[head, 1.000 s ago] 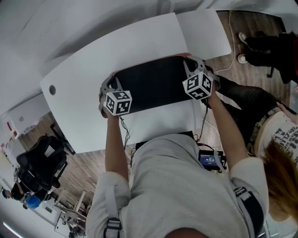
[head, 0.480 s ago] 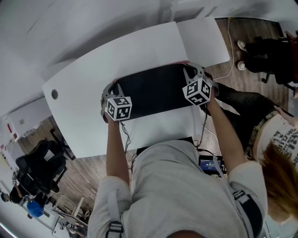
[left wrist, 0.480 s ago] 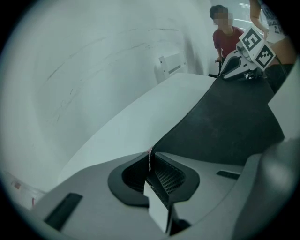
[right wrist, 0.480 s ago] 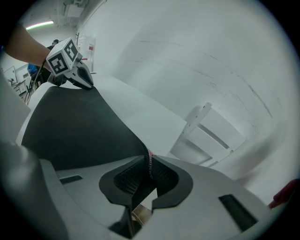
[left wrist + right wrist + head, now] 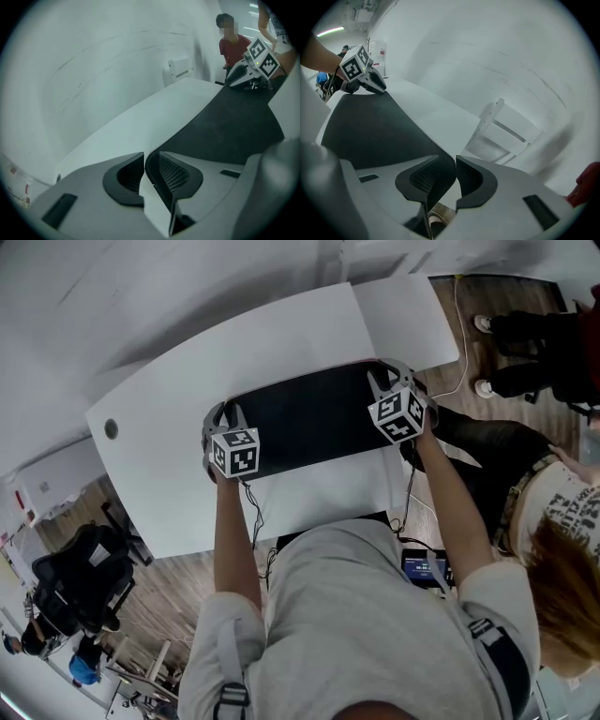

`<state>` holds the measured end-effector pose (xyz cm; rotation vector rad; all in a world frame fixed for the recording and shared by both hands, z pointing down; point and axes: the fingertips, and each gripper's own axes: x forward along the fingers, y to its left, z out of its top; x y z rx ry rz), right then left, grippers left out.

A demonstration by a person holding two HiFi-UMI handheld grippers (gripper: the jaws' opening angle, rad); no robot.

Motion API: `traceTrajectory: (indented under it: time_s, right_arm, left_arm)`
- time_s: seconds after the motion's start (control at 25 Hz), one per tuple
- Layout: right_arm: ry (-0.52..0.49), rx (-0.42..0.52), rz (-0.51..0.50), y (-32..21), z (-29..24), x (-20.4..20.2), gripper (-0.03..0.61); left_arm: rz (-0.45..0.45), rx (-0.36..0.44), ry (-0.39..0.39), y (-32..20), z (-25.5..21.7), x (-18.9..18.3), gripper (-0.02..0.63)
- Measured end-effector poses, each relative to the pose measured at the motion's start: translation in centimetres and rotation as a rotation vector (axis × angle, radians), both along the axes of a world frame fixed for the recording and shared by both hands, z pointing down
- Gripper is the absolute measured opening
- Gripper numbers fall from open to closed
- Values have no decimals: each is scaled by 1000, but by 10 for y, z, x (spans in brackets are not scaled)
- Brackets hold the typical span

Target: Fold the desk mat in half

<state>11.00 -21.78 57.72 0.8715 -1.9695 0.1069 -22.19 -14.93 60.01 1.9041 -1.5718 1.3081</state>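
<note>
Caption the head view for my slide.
Black desk mat on white table, its far corners between the fingers of the left gripper and right gripper, which have just been opening.

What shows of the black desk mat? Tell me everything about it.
The black desk mat is a long matte sheet with rounded corners, soft-looking. It lies flat across the white table, with a thin pinkish line along its far edge. Its two far corners sit between the jaws of the left tool and the right tool, which have just been opening; a gap shows beside the mat at each.
</note>
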Motion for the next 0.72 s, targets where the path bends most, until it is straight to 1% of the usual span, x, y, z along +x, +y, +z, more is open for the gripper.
traceTrajectory:
  time_s: [0.16,0.28,0.36,0.44,0.52,0.68,0.72]
  right_arm:
    - [23,9,6,-1,0,1,143]
    - [27,15,39,-3,-2,6,147]
    - [10,31,66,-5,-8,9,147]
    - [-21,57,88,-4,-17,12,146]
    - [-75,75,118,-1,-27,12,142]
    - [-183,135,168,6,-55,5,85]
    - [-201,153,170,9,-62,1,77]
  left_arm:
    - [-32,14,37,-1,-2,-4,117]
    - [-46,35,48,-2,-8,-6,118]
    - [-53,56,51,-3,-15,-6,118]
    - [-57,80,63,-3,-23,-4,118]
    - [-61,101,87,-2,-31,0,118]
    - [-64,139,141,5,-49,14,111]
    - [-65,157,147,7,-55,16,87]
